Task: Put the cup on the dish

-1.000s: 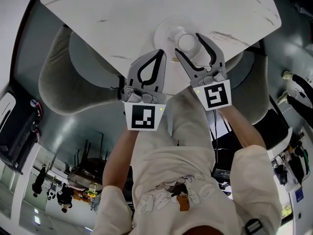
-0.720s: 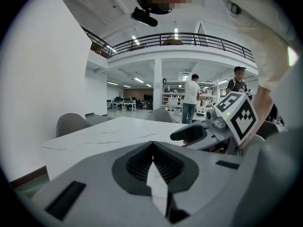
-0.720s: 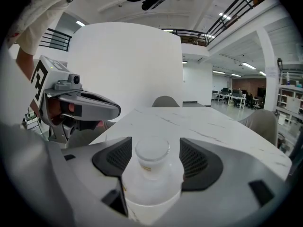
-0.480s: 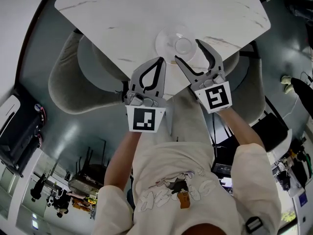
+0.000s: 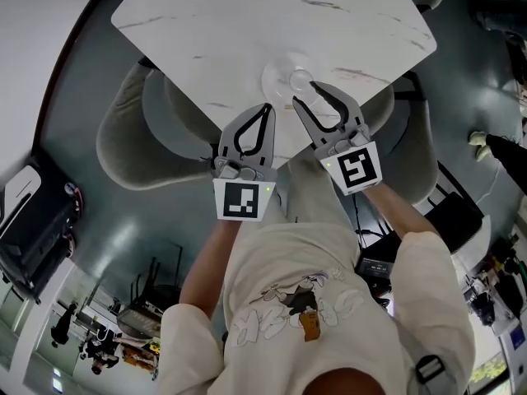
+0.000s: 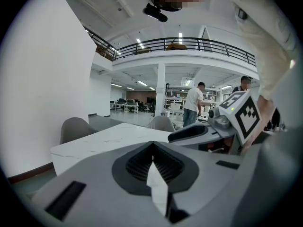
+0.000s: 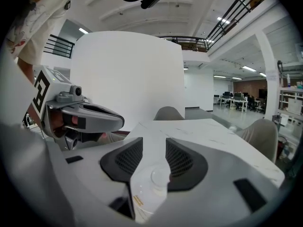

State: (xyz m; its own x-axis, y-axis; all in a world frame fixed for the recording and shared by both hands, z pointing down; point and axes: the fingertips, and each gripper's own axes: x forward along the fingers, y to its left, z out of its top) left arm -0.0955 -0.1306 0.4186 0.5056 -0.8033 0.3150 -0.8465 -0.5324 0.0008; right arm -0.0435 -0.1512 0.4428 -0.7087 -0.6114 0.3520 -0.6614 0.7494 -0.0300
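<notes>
Cup (image 5: 300, 79) stands on dish (image 5: 276, 76), centre-top of head view, near the table (image 5: 247, 23) edge. It's just past the right gripper (image 5: 304, 92) tips, in line with the gap but untouched. Right jaws are partly apart, empty, and have just been closing. Left gripper (image 5: 267, 109) jaws meet at the tips, empty. A second ago the right jaws straddled the cup; now they're clear of it.

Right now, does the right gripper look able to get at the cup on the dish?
Probably yes. The right gripper hangs above the cup, which stands on the dish, with nothing between them. Its jaws have just been closing and stand apart on nothing; they may need to open wider.
</notes>
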